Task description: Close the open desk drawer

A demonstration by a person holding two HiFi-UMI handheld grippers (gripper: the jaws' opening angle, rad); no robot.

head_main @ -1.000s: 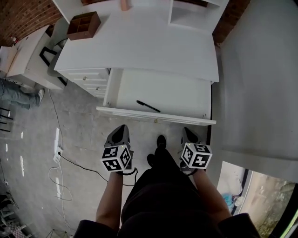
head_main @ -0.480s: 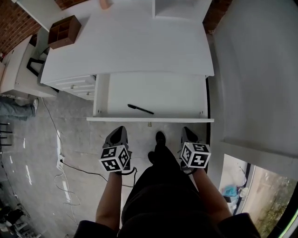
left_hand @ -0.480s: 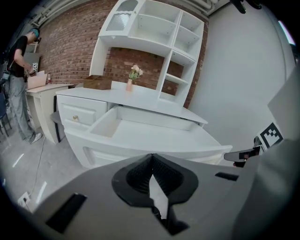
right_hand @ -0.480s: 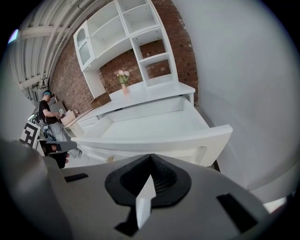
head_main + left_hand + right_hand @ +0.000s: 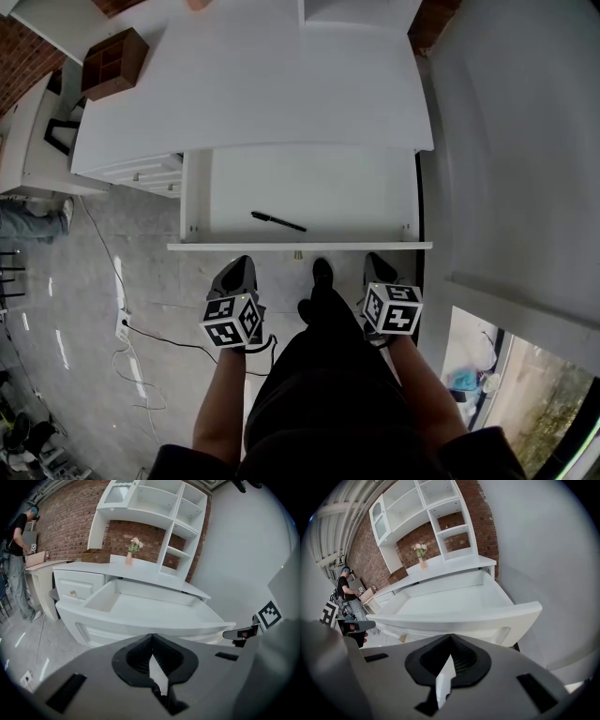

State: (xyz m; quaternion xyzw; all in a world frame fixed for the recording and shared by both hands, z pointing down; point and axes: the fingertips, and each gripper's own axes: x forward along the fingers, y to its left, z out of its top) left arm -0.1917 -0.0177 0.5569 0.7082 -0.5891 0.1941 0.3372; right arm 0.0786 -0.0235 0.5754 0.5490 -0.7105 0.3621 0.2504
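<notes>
The white desk has its wide drawer pulled out toward me, with a black pen lying inside. The drawer's front panel carries a small knob at its middle. My left gripper sits just short of the front panel, left of the knob, jaws shut and empty. Right of the knob, my right gripper is likewise shut on nothing. The drawer front fills the left gripper view above the left gripper. In the right gripper view the drawer stands above the right gripper.
A white wall runs close along the desk's right side. Small drawers sit left of the open one. A brown wooden organiser rests on the desk's back left. A cable and power strip lie on the floor. A person stands far left.
The head view has swung square to the desk, and the drawer front now lies nearer both grippers. Both grippers stay shut. The drawer stays pulled out.
</notes>
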